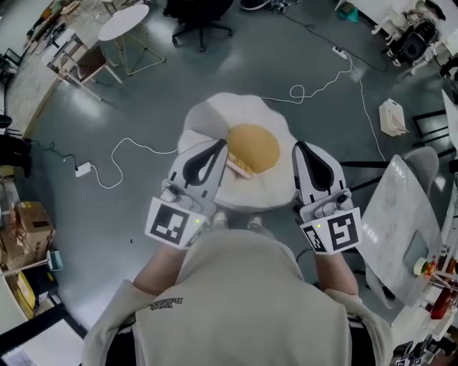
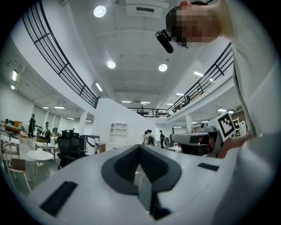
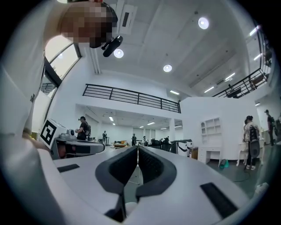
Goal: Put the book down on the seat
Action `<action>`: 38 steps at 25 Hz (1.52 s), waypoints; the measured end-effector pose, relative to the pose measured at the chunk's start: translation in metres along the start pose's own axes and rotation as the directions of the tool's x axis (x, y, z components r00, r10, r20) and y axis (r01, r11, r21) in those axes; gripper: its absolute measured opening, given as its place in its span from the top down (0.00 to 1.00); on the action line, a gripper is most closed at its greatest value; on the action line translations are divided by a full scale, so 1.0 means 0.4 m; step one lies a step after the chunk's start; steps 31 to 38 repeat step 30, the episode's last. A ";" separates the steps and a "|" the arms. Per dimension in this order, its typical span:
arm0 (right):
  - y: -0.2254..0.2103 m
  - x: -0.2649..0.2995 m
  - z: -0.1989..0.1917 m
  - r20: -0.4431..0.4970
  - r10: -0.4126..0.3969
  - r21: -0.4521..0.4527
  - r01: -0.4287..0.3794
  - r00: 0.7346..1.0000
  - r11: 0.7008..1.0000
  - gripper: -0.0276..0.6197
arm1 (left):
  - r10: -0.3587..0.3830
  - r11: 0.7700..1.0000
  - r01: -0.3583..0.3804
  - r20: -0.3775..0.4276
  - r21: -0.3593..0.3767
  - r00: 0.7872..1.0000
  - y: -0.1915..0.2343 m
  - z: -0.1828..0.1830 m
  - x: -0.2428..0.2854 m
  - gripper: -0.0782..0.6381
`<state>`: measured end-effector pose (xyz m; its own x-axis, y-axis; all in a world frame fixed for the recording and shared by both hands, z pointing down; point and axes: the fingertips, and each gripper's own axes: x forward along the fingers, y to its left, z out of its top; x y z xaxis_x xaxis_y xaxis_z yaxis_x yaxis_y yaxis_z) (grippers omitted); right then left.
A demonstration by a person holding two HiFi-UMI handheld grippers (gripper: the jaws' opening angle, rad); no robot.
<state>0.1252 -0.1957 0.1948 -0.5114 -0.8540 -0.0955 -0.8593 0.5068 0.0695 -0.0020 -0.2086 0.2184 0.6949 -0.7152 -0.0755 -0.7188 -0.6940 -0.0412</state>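
The seat (image 1: 215, 121) is a white, fried-egg-shaped cushion with a round yellow middle (image 1: 254, 146), on the floor ahead of me in the head view. A small pinkish-tan book (image 1: 240, 168) lies flat on it by the yolk's near-left edge. My left gripper (image 1: 219, 145) hovers over the seat's left part, just left of the book, jaws shut and empty. My right gripper (image 1: 298, 146) hangs over the seat's right edge, also shut on nothing. The left gripper (image 2: 140, 147) view and the right gripper (image 3: 137, 148) view both look out level across a hall; neither shows seat or book.
A white cable (image 1: 132, 146) snakes over the grey floor left of the seat, another (image 1: 322, 82) behind it. A round white table (image 1: 123, 21) and an office chair (image 1: 200, 18) stand far back. A grey chair (image 1: 404, 207) is at right, boxes (image 1: 28, 221) at left.
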 end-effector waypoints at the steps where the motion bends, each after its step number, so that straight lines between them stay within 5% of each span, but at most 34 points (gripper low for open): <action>1: 0.000 -0.008 0.002 0.004 -0.003 0.008 0.003 1.000 1.000 0.94 | -0.004 1.000 0.004 -0.002 -0.004 1.000 -0.006 0.001 0.000 0.88; 20: 0.012 -0.034 -0.006 0.005 0.039 0.070 -0.039 0.999 0.997 0.94 | -0.043 0.998 0.041 -0.051 -0.050 0.998 -0.050 -0.030 0.026 0.88; 38: 0.021 -0.038 -0.059 -0.043 0.039 -0.002 -0.039 0.998 0.999 0.94 | -0.033 0.995 0.026 -0.069 -0.096 0.997 -0.048 -0.054 0.020 0.88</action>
